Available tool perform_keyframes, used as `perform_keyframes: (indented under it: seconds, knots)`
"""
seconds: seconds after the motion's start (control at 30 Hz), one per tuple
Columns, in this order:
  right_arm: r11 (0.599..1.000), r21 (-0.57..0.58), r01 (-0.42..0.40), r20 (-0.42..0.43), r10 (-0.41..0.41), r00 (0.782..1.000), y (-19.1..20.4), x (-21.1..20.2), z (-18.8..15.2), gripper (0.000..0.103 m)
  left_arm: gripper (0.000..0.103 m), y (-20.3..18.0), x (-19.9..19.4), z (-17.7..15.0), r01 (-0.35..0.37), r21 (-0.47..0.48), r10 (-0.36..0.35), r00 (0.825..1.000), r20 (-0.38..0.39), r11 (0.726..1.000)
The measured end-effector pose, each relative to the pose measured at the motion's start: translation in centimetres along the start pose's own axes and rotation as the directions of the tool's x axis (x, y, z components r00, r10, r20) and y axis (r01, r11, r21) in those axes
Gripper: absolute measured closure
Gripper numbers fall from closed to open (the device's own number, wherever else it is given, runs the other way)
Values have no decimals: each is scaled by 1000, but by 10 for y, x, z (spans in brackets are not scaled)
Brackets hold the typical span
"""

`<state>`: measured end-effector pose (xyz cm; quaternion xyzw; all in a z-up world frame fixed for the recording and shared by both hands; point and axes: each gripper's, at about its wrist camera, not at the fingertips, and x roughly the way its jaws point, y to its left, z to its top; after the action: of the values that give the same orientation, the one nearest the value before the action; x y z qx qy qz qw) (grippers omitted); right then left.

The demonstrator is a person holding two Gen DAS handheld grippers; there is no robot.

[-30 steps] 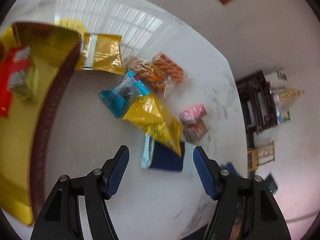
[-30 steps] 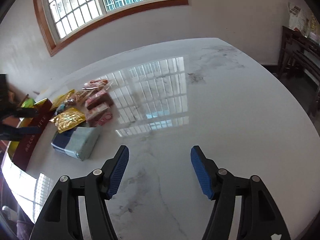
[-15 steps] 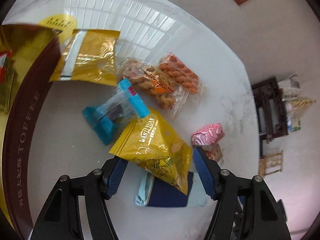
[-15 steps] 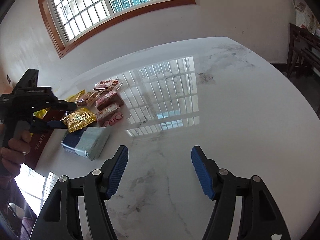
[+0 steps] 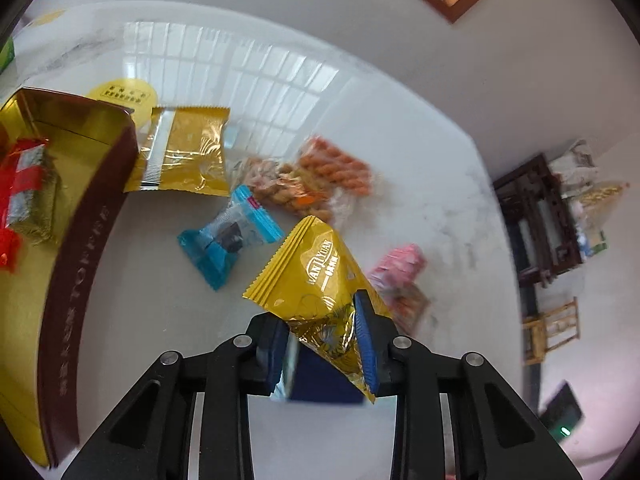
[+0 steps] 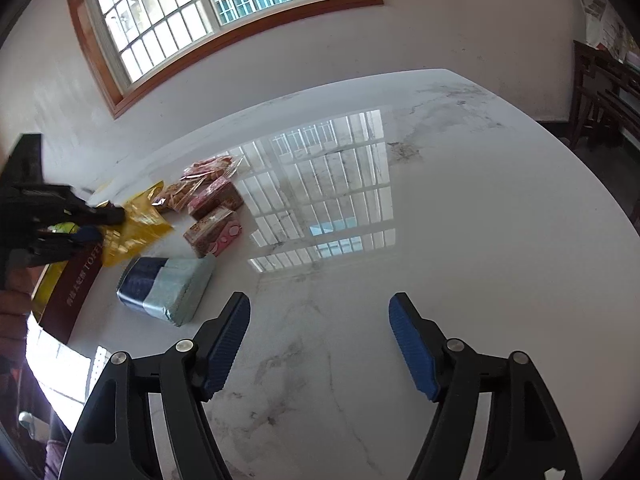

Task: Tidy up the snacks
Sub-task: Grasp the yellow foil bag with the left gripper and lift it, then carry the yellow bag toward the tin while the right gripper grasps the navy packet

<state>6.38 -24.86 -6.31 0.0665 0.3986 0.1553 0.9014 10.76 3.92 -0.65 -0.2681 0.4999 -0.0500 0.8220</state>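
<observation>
Left gripper [image 5: 322, 344] pinches the lower corner of a yellow foil snack packet [image 5: 316, 280]; pads pressed into the crinkled foil, packet lifted clear of the tabletop [image 5: 420, 168] and hanging tilted, sealed edge pointing up and away. Right-wrist view shows the same packet [image 6: 128, 232] held just beside the gold tin [image 5: 60, 208].

Right gripper [image 6: 320, 344] hovers over bare tabletop, jaws spread and opening wider, nothing between them.

Gold tin with maroon wall at the left, lid off; a red-wrapped item [image 5: 24, 184] already inside. Loose on the tabletop: flat gold sachet [image 5: 184, 152] touching the tin's corner, small blue wrapped sweet [image 5: 228, 240], two clear bags of twisted fried snacks [image 5: 308, 184], pink boxes [image 5: 396, 264] blurred, and a navy-and-pale-blue pack [image 6: 168, 288] below the held packet.

Handling, as judged: the packet looks light and air-puffed, foil slick and soft. A corner pinch lets it swing and may slip; the crimped seam is the firmer hold. Contents likely brittle, so squeezing the belly risks crushing. Twisted snacks look equally fragile; take those bags by the sealed ends. Boxes are stiff, graspable across the narrow sides. The navy pack seems bulkier, needing a wide jaw.

Step in hand: carrying the packet to the tin. Most snacks remain outside; task seems early.
</observation>
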Motion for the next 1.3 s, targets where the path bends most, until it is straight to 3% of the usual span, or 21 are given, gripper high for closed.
perform_keyframes:
  seconds: [0.1,0.2,0.27,0.33,0.47,0.57,0.73,0.77,0.8,0.9,0.93,1.03,1.1,1.17,1.3]
  knots:
    - [999,-32,-17,8,17,1000,4,-2,-1,34,71,2,-25,-8,22,12,-23,999,26,1000]
    - [988,-108,-112,27,115,993,14,-11,-2,34,71,13,-48,-18,22,22,-23,999,34,1000]
    - [958,-176,-227,-33,225,974,27,-11,0,33,71,16,-56,-26,20,34,-21,999,24,999]
    - [915,-316,-253,-95,234,968,55,-8,2,33,71,23,-62,-35,21,35,-22,1000,10,999]
    - [782,-533,-322,-221,238,946,106,7,10,33,71,34,-75,-49,17,33,-17,1000,9,999]
    - [685,-631,-365,-311,207,928,135,28,20,33,71,42,-81,-58,10,32,-11,1000,2,999]
    - [568,-706,-422,-441,114,890,164,67,31,33,71,48,-92,-72,6,53,-6,1000,-7,999]
    - [553,-723,-414,-436,99,894,167,69,30,33,71,48,-94,-74,7,57,-7,1000,-8,998]
    - [545,-732,-410,-441,80,894,168,76,34,33,71,49,-96,-76,11,64,-10,1000,-11,998]
    - [556,-679,-479,-538,66,840,170,97,42,33,71,49,-99,-79,6,86,-6,1000,-4,996]
    - [545,-693,-471,-531,56,846,171,99,42,30,71,49,-99,-79,9,91,-8,1000,-5,996]
    - [540,-697,-471,-550,19,835,177,101,42,28,71,50,-98,-80,19,91,-18,1000,-14,996]
    - [562,-692,-453,-547,2,837,177,100,41,31,71,51,-95,-79,23,92,-22,1000,-20,995]
    - [590,-683,-430,-535,-4,845,180,94,38,44,71,52,-94,-78,31,90,-29,999,-24,995]
    - [644,-666,-376,-490,2,872,183,72,18,50,71,51,-92,-78,36,101,-33,999,-26,994]
